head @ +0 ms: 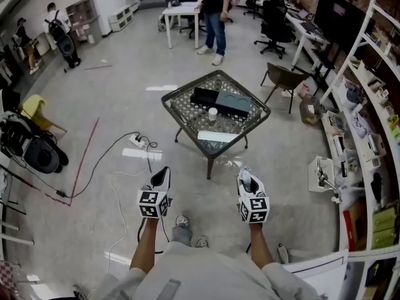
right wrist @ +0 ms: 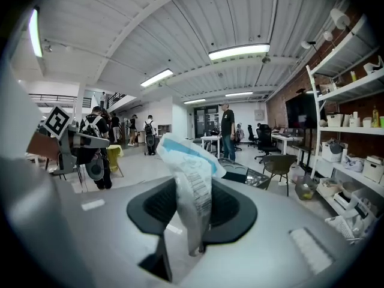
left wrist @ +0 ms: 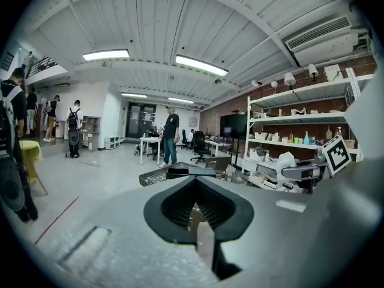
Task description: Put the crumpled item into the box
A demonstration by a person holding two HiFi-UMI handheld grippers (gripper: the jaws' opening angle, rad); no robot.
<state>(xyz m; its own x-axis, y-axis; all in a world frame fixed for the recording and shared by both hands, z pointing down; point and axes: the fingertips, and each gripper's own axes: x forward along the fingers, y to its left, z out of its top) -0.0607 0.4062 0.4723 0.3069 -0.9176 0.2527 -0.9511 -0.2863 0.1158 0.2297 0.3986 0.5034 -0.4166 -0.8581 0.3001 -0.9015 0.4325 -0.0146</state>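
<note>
Nearest to where the person stood, two bare forearms reached out on the near side of the glass-topped table (head: 185, 127), each carrying a gripper and both well short of it. On the left, the left gripper (head: 164, 171) pointed toward the table's near corner with its jaws drawn together on nothing; its own view (left wrist: 195, 188) showed only floor past the closed dark pads. Beside it, to the right, the right gripper (head: 245, 175) was clamped on the crumpled item (head: 247, 180), a white and pale blue wrapper with a barcode printed down it. In the right gripper view the wrapper (right wrist: 192, 185) stood up out of the jaws, pinched low between the pads and flaring above them, and so it was off the table and apart from the box.

Left of the table a power strip (head: 137, 141) lay on the grey floor with its cables looping away. On the table top sat the dark box (head: 222, 102), a small white cup (head: 212, 113) just in front of it, and a flat white sheet (head: 217, 136) nearer the front corner. Right of the table stood a brown chair (head: 284, 77), and beyond that white shelving (head: 369, 136) ran along the brick wall.
</note>
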